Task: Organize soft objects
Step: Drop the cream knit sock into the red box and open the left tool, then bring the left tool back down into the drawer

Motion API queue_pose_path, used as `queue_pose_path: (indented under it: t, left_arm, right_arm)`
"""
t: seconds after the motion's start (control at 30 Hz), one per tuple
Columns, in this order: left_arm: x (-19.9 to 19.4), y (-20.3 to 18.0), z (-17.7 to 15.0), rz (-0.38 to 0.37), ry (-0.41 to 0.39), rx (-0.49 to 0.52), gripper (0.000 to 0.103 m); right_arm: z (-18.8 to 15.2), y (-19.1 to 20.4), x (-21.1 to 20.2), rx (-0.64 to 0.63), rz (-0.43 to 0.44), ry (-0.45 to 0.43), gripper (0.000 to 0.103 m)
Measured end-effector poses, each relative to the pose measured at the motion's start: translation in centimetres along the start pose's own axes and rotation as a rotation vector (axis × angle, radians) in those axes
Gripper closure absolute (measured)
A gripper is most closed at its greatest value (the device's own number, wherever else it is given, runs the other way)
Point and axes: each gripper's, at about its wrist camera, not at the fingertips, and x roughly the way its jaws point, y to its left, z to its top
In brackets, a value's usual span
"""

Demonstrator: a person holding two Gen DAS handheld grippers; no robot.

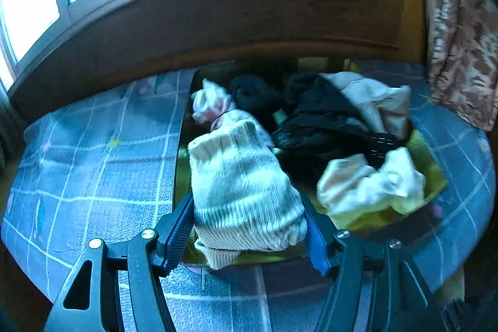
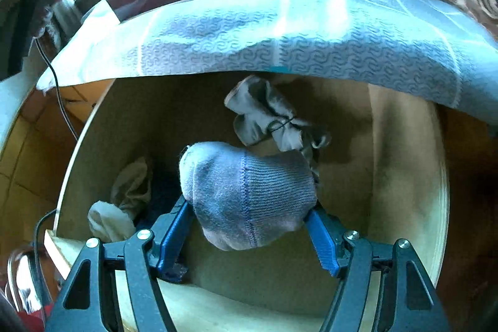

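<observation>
In the left wrist view my left gripper [image 1: 249,226] is shut on a rolled white ribbed sock bundle [image 1: 239,182] and holds it over a yellow-lined box [image 1: 432,170] on the bed. Inside the box lie a pink-white tied bundle [image 1: 211,105], dark garments [image 1: 320,117] and cream cloths [image 1: 370,182]. In the right wrist view my right gripper [image 2: 249,226] is shut on a pale blue-grey sock bundle [image 2: 246,192], held above an open wooden drawer [image 2: 407,164]. A grey tied sock pair [image 2: 267,117] and a light bundle [image 2: 130,189] rest in the drawer.
A blue checked bedcover [image 1: 93,164] surrounds the box and overhangs the drawer [image 2: 280,39]. Behind the bed stand a wooden headboard [image 1: 218,17] and a window [image 1: 31,5]. A patterned curtain [image 1: 460,36] hangs at right. A black cable [image 2: 59,95] runs left of the drawer.
</observation>
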Motion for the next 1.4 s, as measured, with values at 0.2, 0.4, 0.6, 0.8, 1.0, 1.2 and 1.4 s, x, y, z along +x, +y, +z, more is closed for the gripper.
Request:
queue_pose_path:
  t: [0.2, 0.4, 0.6, 0.8, 1.0, 1.2, 1.4]
  left_arm:
    - [2.8, 0.8, -0.4, -0.003, 0.070, -0.057, 0.038]
    - [3.3, 0.5, -0.6, 0.023, 0.059, -0.036, 0.038]
    - [3.5, 0.0, -0.6, 0.008, 0.067, -0.015, 0.036]
    - [1.0, -0.4, -1.2, 0.008, 0.010, 0.032, 0.026]
    - [-2.4, -0.2, -2.4, 0.024, -0.070, 0.037, 0.026]
    - [-6.2, -1.2, -7.4, 0.002, -0.113, 0.059, 0.026]
    - [-8.8, -2.9, -13.7, -0.070, -0.125, 0.059, 0.026]
  right_arm:
    - [0.0, 0.0, -0.1, 0.015, -0.014, -0.004, 0.031]
    - [0.0, 0.0, 0.2, 0.014, -0.017, 0.018, 0.031]
    - [0.2, 0.0, 0.7, 0.011, -0.019, 0.036, 0.031]
    - [0.3, -0.1, 0.9, 0.004, -0.015, 0.042, 0.031]
    - [0.3, -0.1, 1.2, 0.002, -0.030, 0.055, 0.031]
    - [0.6, 0.0, 2.4, -0.014, -0.042, 0.131, 0.031]
    - [1.0, 0.2, 3.2, -0.025, -0.025, 0.153, 0.031]
